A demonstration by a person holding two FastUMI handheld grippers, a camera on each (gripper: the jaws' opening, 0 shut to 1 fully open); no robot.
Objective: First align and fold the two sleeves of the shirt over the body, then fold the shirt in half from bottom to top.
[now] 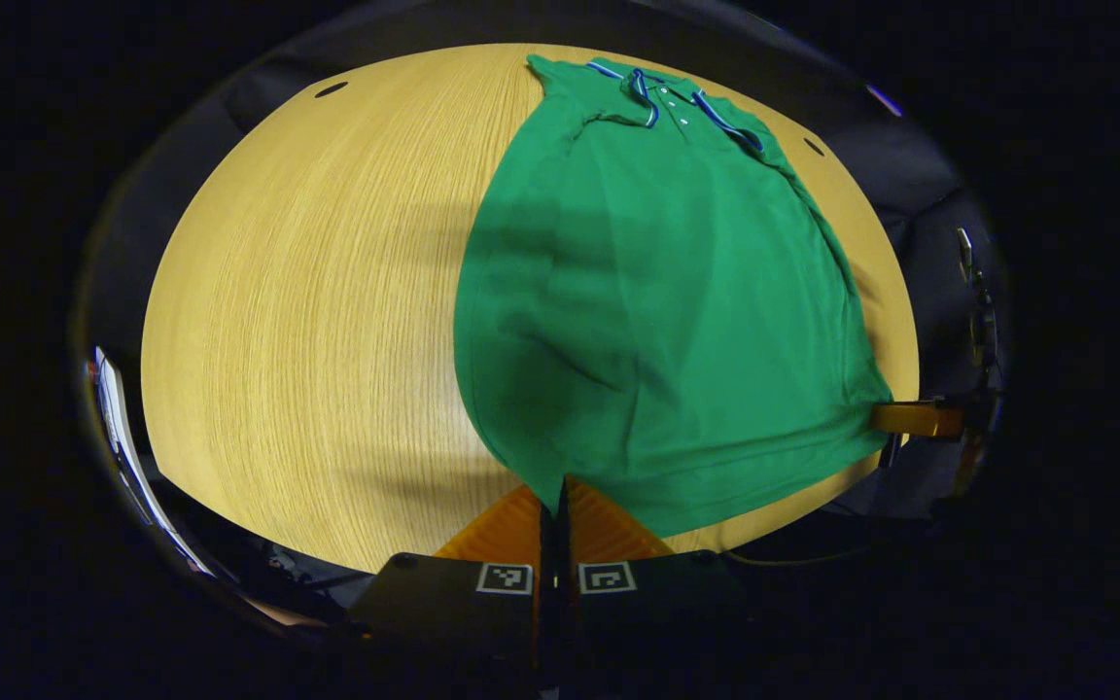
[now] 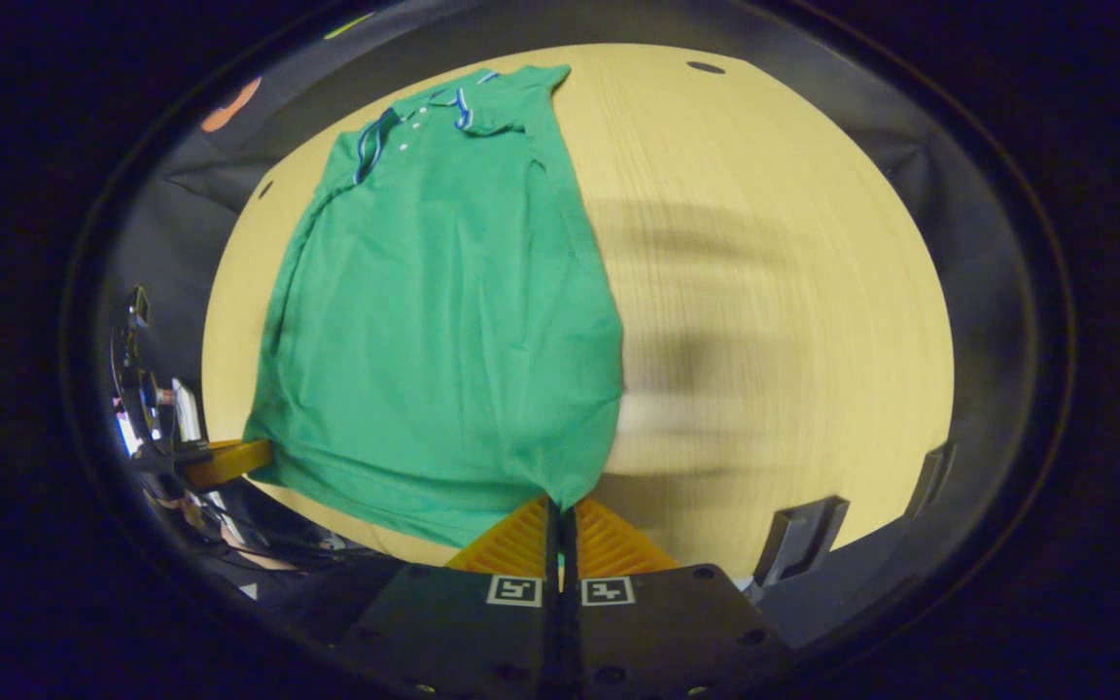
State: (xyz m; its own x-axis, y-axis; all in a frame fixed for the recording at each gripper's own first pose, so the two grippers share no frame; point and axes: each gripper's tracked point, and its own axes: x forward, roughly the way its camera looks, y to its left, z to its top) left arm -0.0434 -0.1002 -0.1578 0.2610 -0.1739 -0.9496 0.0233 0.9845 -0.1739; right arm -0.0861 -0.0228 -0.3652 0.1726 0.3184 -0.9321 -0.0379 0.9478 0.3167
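Note:
A green polo shirt [image 1: 657,301] lies on the round wooden table [image 1: 307,321], collar at the far side, both sleeves folded in over the body. My left gripper [image 1: 561,491] is shut on the shirt's bottom-left hem corner at the near table edge. In the right gripper view the shirt [image 2: 443,321] shows again, and my right gripper [image 2: 561,507] is shut on its bottom-right hem corner. The hem hangs slightly lifted between the two corners. The right gripper's fingers [image 1: 915,418] show far right in the left gripper view, and the left gripper's fingers [image 2: 229,459] far left in the right gripper view.
Bare table wood [image 2: 774,311] stretches on both sides of the shirt. Small dark holes [image 1: 331,89] mark the tabletop near its far rim. A dark bracket [image 2: 798,535] sits at the near table edge by my right gripper.

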